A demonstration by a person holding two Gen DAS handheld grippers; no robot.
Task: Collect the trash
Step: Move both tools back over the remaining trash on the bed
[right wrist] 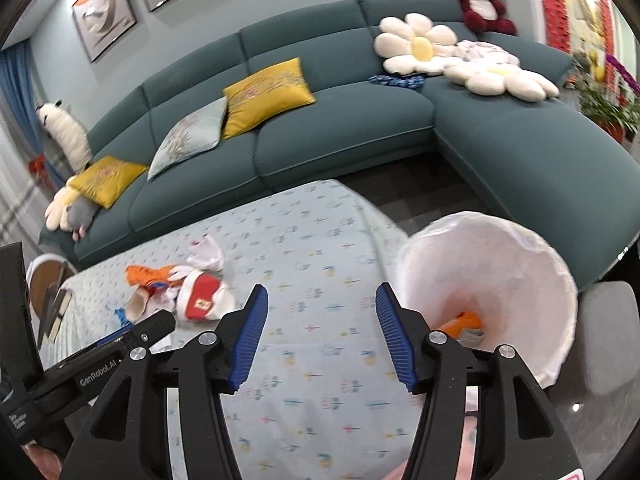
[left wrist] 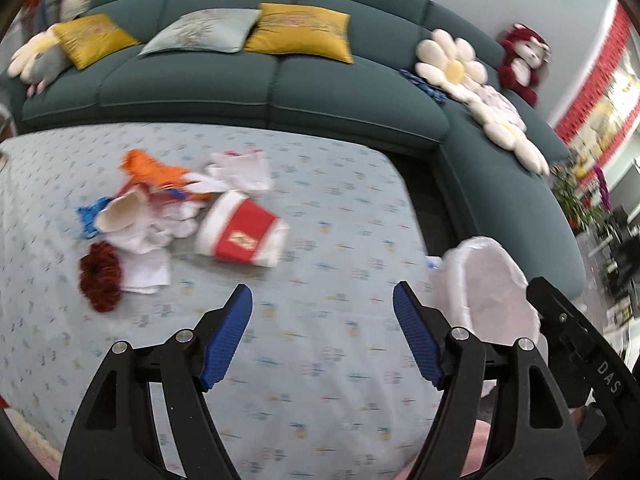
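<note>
Both grippers are empty. The left gripper [left wrist: 322, 300] stands with its jaws wide apart over bare tablecloth [left wrist: 320, 184]; the right gripper [right wrist: 320, 300] stands moderately open, also with nothing between its pads.

**Risks**
- The trash pile [left wrist: 160, 216] lies ahead and to the left of the left gripper, well apart from its fingertips. The items overlap, so a closing grip on one piece is likely to drag or scatter its neighbours.
- The red cup [left wrist: 240, 232] lies on its side and is round; a pinch across the body may squash it or let it roll away.
- The white tissues [left wrist: 240, 168] are thin and limp; pads closing too high would miss them or snag the tablecloth.
- The bin [right wrist: 492, 280] stands just right of the right gripper, at the table's edge. A sideways swing may knock it, and its loose white liner could fold over the opening.

**Appearance of the trash**
The pile holds an orange wrapper [left wrist: 148, 168], blue scraps, a pale cup, a dark red frilly piece [left wrist: 100, 276], tissues and the red-and-white cup. One orange piece [right wrist: 464, 322] already lies in the bin.
</note>
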